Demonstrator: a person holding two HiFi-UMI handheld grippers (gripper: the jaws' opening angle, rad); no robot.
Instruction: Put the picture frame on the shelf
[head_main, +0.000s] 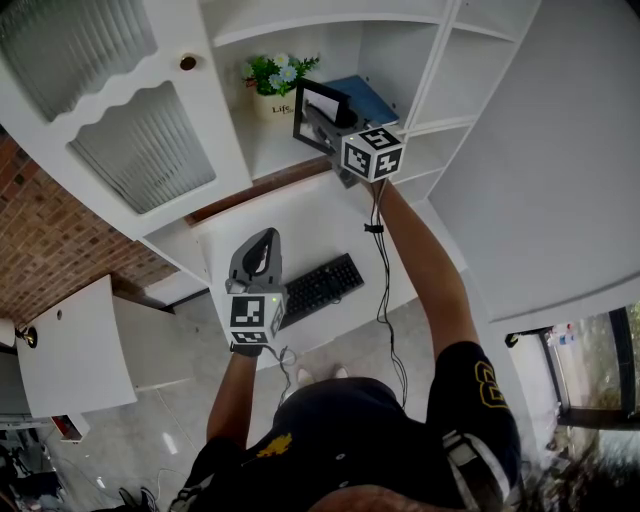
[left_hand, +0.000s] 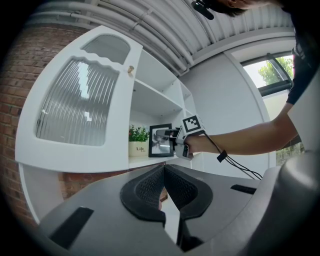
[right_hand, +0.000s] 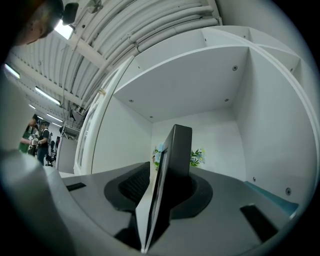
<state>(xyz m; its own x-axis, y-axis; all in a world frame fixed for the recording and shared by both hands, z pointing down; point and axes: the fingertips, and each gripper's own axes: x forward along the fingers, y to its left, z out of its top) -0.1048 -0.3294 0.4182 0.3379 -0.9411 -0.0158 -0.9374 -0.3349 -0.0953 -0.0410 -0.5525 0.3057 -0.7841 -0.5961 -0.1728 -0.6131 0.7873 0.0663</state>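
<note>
In the head view, the right tongs (head_main: 328, 135) reach into an open shelf (head_main: 265, 150) of a white cabinet, around an upright picture frame (head_main: 322, 98). A potted plant (head_main: 275, 85) stands just behind the frame and a flat blue thing (head_main: 365, 98) lies beside it. Lower down, the left tongs (head_main: 258, 250) hang over a white worktop (head_main: 300, 225) with a keyboard (head_main: 318, 288).

In the left gripper view, the left tongs (left_hand: 165, 172) are clenched on nothing. Beyond them, the frame (left_hand: 160, 141) seems to stand on the shelf board, next to the plant (left_hand: 138, 140) and past a ribbed-glass door (left_hand: 80, 100).

In the right gripper view, the right tongs (right_hand: 162, 175) are released. The frame (right_hand: 172, 165) stands edge-on between the pads, with the left pad clear of it. The plant (right_hand: 197, 156) is partly hidden behind it.
</note>
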